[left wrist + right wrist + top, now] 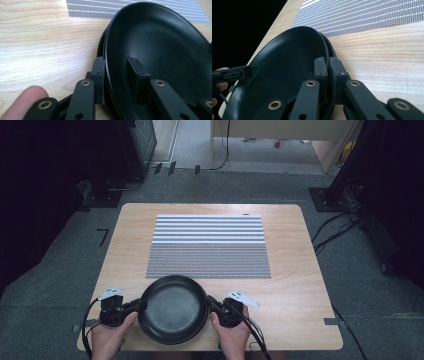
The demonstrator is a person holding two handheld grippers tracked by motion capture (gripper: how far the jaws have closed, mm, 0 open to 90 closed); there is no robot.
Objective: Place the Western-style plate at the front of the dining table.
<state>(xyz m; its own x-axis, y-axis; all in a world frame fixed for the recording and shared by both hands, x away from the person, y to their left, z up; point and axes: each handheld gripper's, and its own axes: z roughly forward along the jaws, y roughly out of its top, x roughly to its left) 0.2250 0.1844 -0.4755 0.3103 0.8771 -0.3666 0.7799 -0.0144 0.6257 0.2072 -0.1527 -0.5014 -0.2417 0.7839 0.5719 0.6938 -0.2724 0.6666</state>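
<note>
The wooden worktop (300,270) fills mid-frame in the high view, with a striped placemat (209,245) at its centre. Just below the mat, at lower centre, sits a black pan (173,308). The left claw (131,309) pinches its left rim; the right claw (216,307) pinches its right rim. Risk: the smooth rim could slip from either thin grip if the hands move unevenly, tilting the pan.

A light wooden table (300,285) stands on grey carpet (45,290). Black cables (335,227) trail across the floor at right. Pale wooden furniture (280,129) stands beyond; dark sides.
</note>
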